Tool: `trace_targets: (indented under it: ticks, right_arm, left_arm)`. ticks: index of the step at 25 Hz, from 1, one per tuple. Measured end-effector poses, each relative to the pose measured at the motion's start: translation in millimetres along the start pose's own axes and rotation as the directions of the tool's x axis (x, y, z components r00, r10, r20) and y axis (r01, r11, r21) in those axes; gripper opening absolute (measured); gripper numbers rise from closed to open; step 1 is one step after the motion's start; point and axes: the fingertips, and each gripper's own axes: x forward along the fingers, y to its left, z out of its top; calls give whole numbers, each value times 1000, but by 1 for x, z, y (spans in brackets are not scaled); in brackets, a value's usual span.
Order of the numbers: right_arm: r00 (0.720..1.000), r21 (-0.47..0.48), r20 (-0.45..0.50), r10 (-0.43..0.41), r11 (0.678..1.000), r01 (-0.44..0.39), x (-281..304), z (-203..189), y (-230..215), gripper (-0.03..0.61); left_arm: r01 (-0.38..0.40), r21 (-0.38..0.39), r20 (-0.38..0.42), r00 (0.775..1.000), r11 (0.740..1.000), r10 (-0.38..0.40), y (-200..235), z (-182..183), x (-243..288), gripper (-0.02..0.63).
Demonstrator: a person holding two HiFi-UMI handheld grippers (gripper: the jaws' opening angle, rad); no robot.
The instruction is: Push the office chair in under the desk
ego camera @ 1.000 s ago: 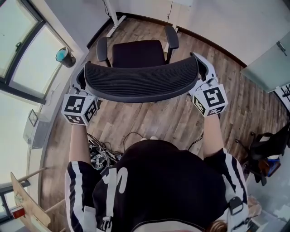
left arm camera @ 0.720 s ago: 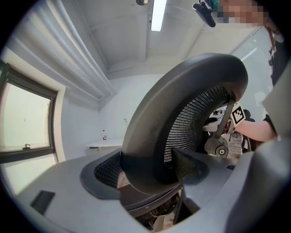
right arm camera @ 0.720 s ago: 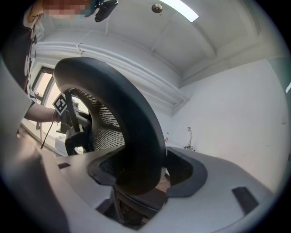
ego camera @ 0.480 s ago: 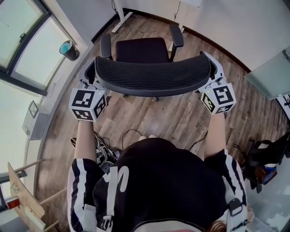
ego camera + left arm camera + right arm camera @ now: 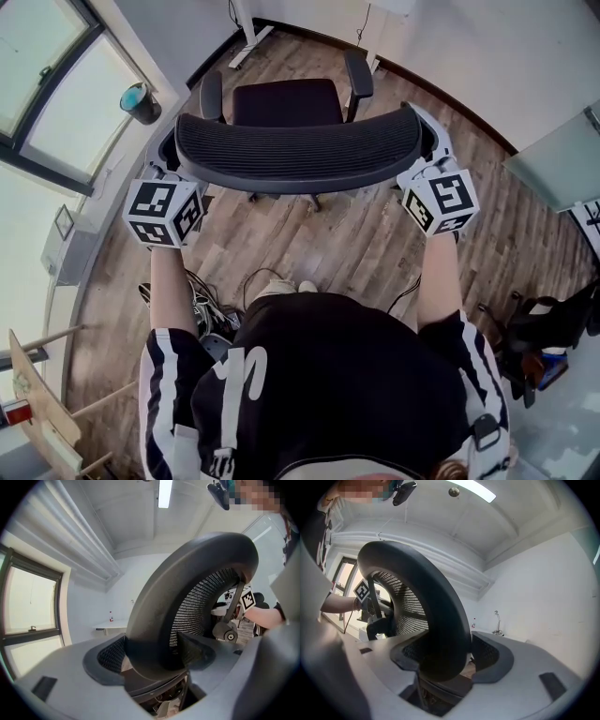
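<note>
Nearest me, my two forearms reach out over the brown wooden plank floor. Each carries a tool clenched on one end of the curved black mesh backrest. My left tool grips the left end, and its own view shows the two padded jaws pressed against either face of the rim. My right tool holds the right end the same way.

Neither hold has altered over the last second: same ends, same bite. What has changed is small. Half a second ago the backrest had swung a touch, right end leading, and now it has squared up again. The black office chair as a whole has barely gained on the table. I judge it is rolling ahead in short nudges, not one long shove.

Beyond the backrest, the padded seat and its two black armrests point away from me toward the far wall. Farther still stands the white table, of which I see mainly slim legs and a foot on the floor. The seat front lies near those legs but not yet between them. By my reckoning the push is under way, with most of the tucking-in left to do. Keeping both ends level should steer the armrests cleanly in.
</note>
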Motion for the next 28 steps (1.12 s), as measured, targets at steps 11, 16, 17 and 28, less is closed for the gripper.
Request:
trace_targets:
  ticks: [11, 16, 17, 28]
  right_arm:
    - [999, 57, -8, 39, 998, -39, 10, -3, -3, 264]
    - [1000, 51, -7, 22, 998, -21, 17, -3, -1, 264]
    - [1000, 51, -7, 21, 999, -21, 19, -3, -1, 264]
    - [1000, 54, -18, -11, 998, 12, 52, -3, -10, 264]
  left_arm:
    - [-1, -30, -8, 1000, 1000, 1, 9, -2, 8, 341]
    - [9, -28, 24, 1000, 1000, -8, 18, -3, 12, 341]
    - [7, -27, 25, 1000, 1000, -7, 21, -3, 13, 341]
    - [31, -21, 43, 999, 999, -30, 50, -2, 40, 341]
